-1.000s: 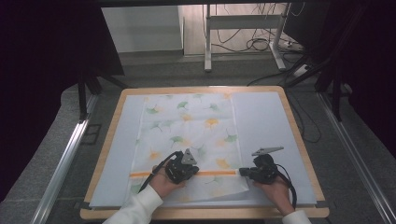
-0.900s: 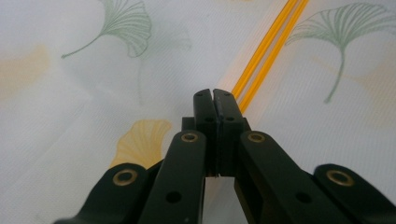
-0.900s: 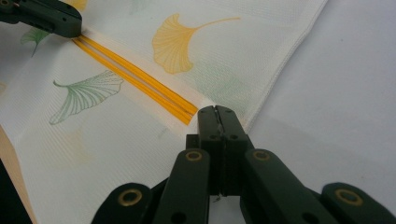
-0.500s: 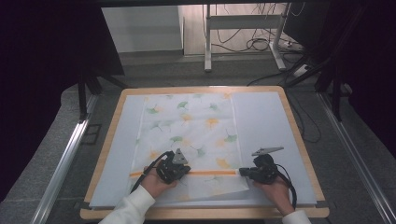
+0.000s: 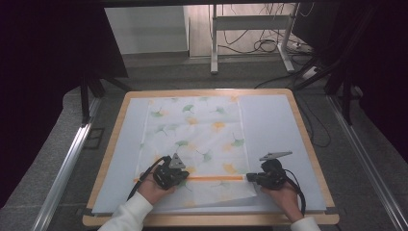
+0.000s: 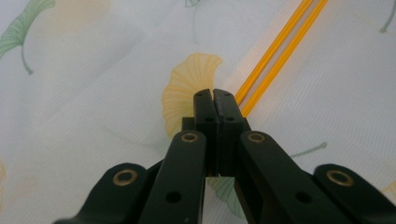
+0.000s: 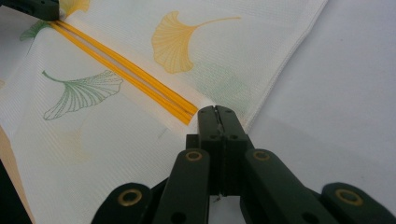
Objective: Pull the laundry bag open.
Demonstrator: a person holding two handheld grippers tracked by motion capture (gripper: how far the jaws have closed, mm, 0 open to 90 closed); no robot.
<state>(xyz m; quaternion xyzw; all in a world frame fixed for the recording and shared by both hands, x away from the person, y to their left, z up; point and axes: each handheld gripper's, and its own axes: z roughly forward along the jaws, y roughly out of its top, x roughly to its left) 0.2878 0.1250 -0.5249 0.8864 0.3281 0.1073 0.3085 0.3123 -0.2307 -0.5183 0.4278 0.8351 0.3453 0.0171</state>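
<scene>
Right gripper view, fingers [image 7: 211, 122] pinched on cloth [image 7: 116, 154] edge, left fingers [image 6: 205, 108] together on cloth.

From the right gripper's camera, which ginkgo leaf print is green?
The lined leaf left of the orange stripes on the cloth; the one across them is yellow.

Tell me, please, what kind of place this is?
Probably a lab or recording workshop, not a home: a wooden-edged work table with a white ginkgo-leaf cloth stands between dark curtains, with loose cables on the floor behind a metal frame.

left gripper [image 5: 169, 174] jaws closed, right gripper [image 5: 266, 177] jaws closed, both low
</scene>
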